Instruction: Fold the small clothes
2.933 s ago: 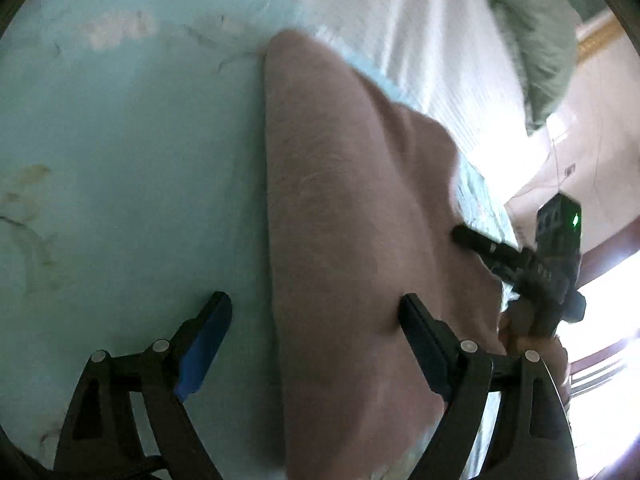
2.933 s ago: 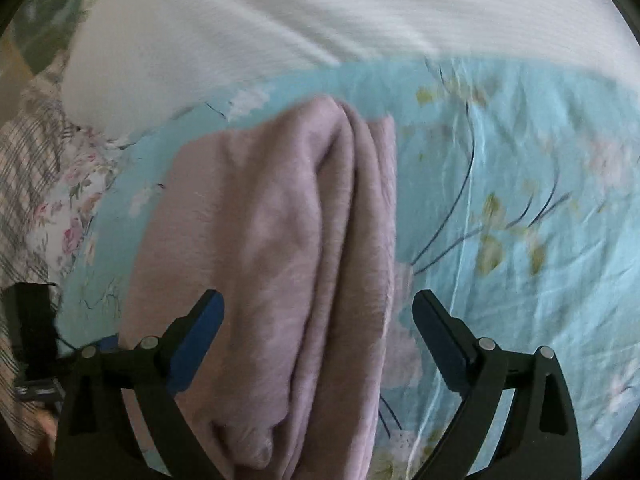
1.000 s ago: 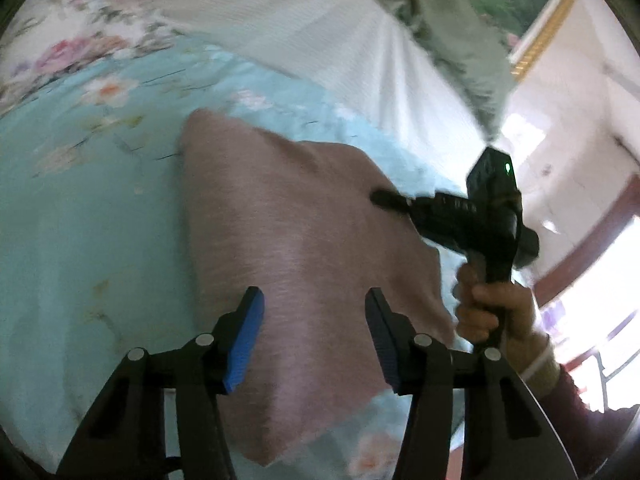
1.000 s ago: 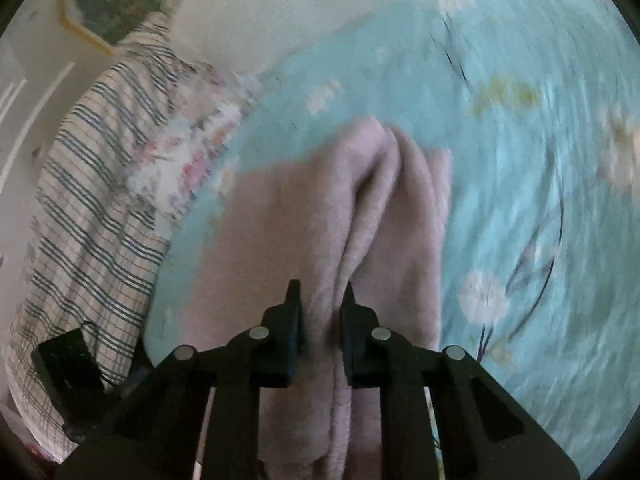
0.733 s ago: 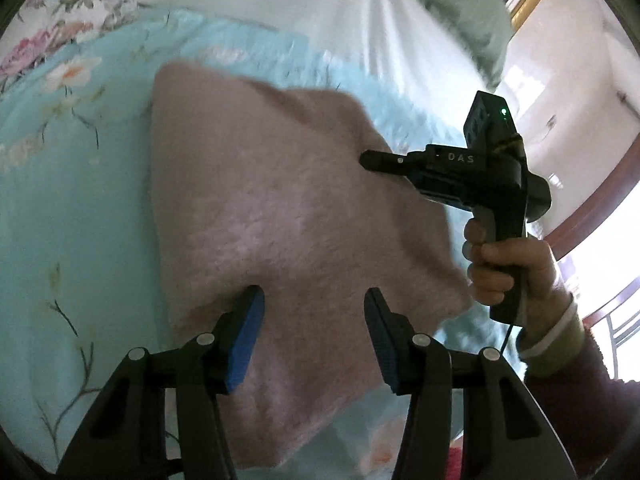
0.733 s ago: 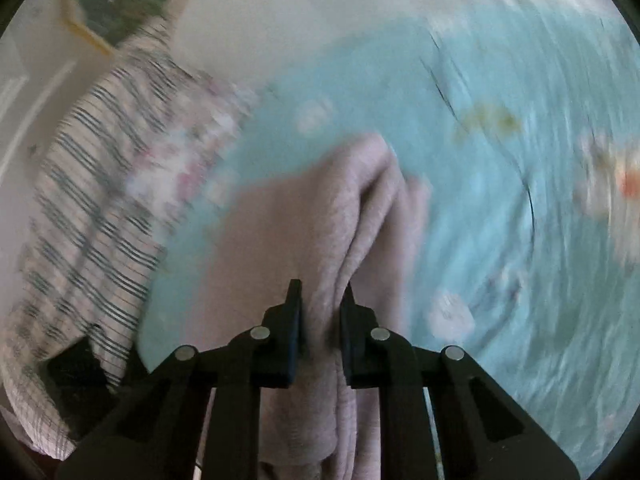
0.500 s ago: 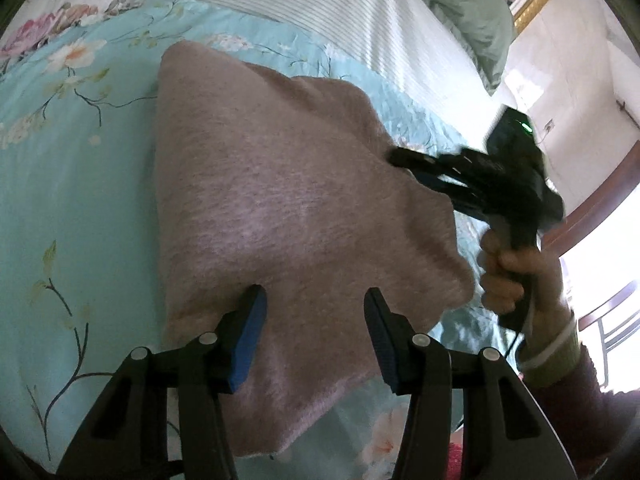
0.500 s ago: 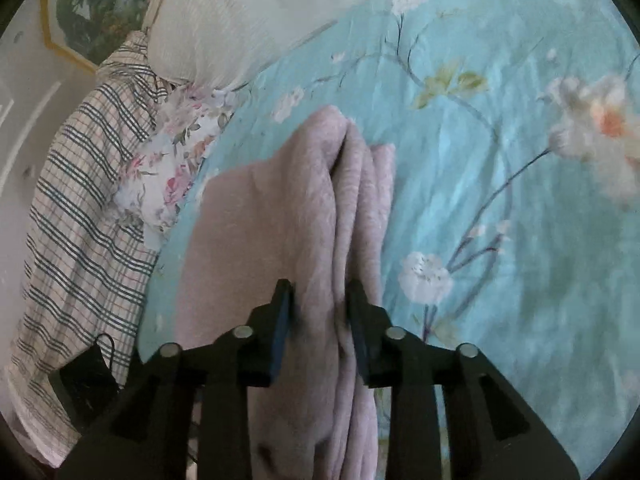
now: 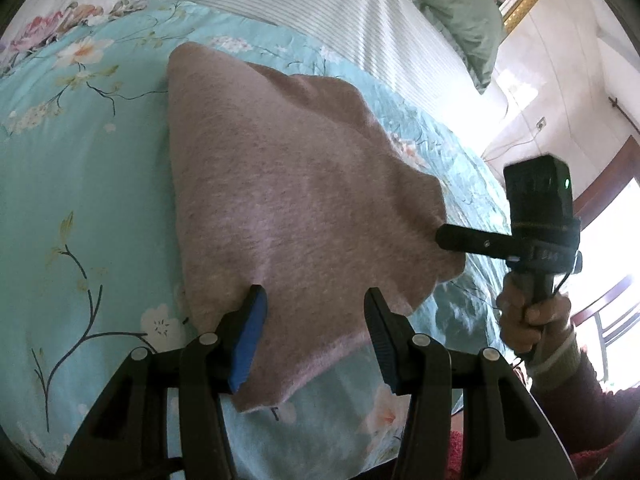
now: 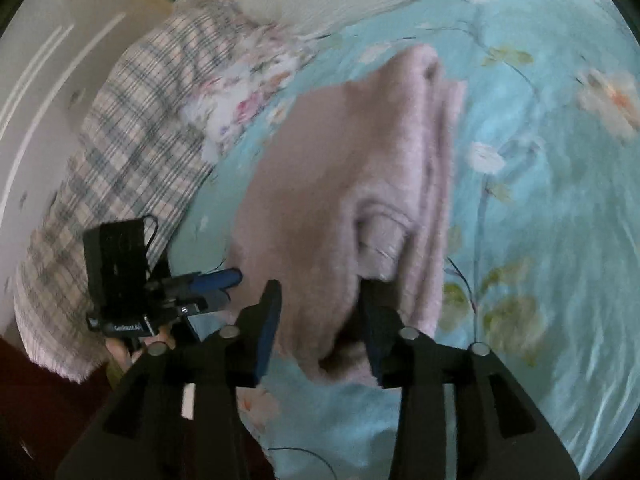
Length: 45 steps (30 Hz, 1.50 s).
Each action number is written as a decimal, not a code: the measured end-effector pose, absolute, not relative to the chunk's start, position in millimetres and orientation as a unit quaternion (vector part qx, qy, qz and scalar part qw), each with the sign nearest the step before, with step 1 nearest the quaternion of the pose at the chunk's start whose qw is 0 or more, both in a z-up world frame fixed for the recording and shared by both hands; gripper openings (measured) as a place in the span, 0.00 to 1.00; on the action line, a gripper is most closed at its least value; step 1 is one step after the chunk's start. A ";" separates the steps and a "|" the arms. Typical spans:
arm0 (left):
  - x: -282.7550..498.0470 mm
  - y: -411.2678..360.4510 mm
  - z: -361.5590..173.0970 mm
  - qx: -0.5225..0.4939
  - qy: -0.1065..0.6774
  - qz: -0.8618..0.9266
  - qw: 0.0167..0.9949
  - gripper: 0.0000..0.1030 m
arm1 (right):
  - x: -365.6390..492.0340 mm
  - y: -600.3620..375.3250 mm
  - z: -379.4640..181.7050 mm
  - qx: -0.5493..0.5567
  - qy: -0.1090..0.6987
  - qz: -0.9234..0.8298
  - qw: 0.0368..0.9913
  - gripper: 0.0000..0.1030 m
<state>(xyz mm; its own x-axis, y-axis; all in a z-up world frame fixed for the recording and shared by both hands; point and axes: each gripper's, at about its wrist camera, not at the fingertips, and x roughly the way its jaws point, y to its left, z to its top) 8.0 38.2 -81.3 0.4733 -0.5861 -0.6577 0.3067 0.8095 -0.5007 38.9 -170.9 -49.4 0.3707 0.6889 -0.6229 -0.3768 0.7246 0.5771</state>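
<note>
The left wrist view shows the flat, smooth face of the folded pink garment point(image 9: 288, 200) lying on the bed's turquoise floral sheet point(image 9: 80, 184), with a striped white cover point(image 9: 360, 8) and a green pillow point(image 9: 452, 12) beyond it, and a bright window off to the right. Only this view shows the person's right hand point(image 9: 528, 316) gripping the handle of the right tongs point(image 9: 452, 238), whose tip sits at the garment's far right corner. The right wrist view, blurred, shows instead the garment's stacked fold edges point(image 10: 432, 184) seen end-on, a plaid cloth point(image 10: 120, 152) and a floral pillow point(image 10: 240, 96) to the left, and the left tongs point(image 10: 228, 280) at the garment's near left edge.

No containers appear in either view.

The left tongs point(image 9: 312, 312) stand about half open, released, both jaws straddling the garment's near edge with cloth between them but not pinched. The right tongs point(image 10: 320, 308) have just been opening; their jaws now stand apart with a thick fold of the garment between them. The fold looks loose rather than clamped.
</note>
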 end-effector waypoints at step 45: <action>161.1 37.0 -63.5 -0.116 0.440 -0.147 0.879 0.30 | 193.2 -203.3 -61.8 0.188 0.458 0.095 0.864 0.00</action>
